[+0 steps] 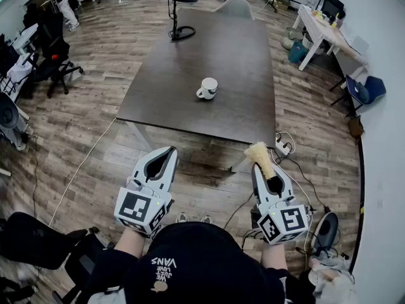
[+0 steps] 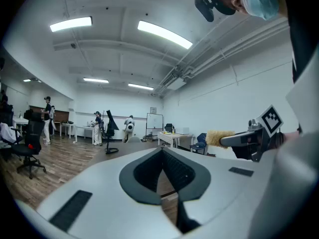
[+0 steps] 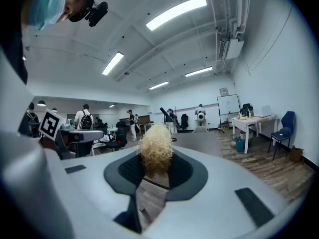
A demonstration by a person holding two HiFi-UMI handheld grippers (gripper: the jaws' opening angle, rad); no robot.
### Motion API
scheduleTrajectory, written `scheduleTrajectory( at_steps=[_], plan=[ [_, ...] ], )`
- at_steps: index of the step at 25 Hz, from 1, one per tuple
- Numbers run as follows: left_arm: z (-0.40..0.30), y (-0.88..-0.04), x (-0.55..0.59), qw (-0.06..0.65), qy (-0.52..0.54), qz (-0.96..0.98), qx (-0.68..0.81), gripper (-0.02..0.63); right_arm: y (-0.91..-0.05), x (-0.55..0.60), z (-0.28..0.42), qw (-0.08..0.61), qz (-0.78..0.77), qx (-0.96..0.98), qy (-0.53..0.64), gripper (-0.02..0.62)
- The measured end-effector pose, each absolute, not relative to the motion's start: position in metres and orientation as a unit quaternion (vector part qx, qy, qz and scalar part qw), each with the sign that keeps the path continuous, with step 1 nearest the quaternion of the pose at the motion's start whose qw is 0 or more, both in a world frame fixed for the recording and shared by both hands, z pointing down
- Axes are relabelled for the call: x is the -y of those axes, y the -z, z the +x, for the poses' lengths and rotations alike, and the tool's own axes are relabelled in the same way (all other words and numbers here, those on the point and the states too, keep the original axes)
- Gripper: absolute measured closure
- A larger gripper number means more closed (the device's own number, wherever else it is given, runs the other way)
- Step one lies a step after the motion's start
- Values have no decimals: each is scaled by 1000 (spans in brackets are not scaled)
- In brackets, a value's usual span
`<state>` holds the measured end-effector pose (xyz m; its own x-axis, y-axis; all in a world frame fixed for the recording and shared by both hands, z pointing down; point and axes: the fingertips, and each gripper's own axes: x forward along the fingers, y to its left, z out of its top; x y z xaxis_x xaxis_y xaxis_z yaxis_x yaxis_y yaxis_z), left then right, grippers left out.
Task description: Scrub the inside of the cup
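The left gripper (image 1: 168, 152) (image 2: 162, 151) was held out level in front of the person with its jaws closed together and nothing between them. Beside it, the right gripper (image 1: 266, 170) (image 3: 156, 159) was clamped on a scrubbing brush (image 1: 259, 155) (image 3: 156, 148), whose pale, frizzy straw-coloured head stuck out past the jaw tips. Whether the pads pressed on a handle or on the bristles themselves I could not quite make out, as the tuft filled the hollow between them. From the left gripper view, the brush (image 2: 215, 137) showed off to the side, poking forward from the right gripper (image 2: 251, 139). Both grippers hung over the wooden floor (image 1: 82, 138), short of the near edge of a long dark table (image 1: 221, 49). The cup (image 1: 207, 88), a white mug, stood upright on that table toward its near end, its handle turned to the left in the head view, well apart from both grippers and touched by neither. At the far end of the table stood a black lamp stand (image 1: 180, 14). A white power strip (image 1: 283, 147) lay on the floor just beyond the brush, by the table's near right corner. Black office chairs (image 1: 54, 65) stood off to the left, a white desk (image 1: 319, 33) and a blue chair (image 1: 364, 90) to the right, and several people (image 2: 97, 128) stood about at the far side of the room.
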<state>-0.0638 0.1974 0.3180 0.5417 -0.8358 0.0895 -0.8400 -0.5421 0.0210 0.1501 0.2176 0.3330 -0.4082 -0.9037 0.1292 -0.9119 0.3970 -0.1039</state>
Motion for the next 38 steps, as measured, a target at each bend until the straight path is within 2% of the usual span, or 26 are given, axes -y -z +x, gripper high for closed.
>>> scheduleTrajectory(
  at_steps=[30,38],
  plan=[
    [-90,-341,-178,39,-45,904,423,594,-338,-215,110,11,578,811,-93,492],
    [-85,-349,-150,50,-41,908,414,594,-339,-184,111,10,578,811,-94,492]
  ],
)
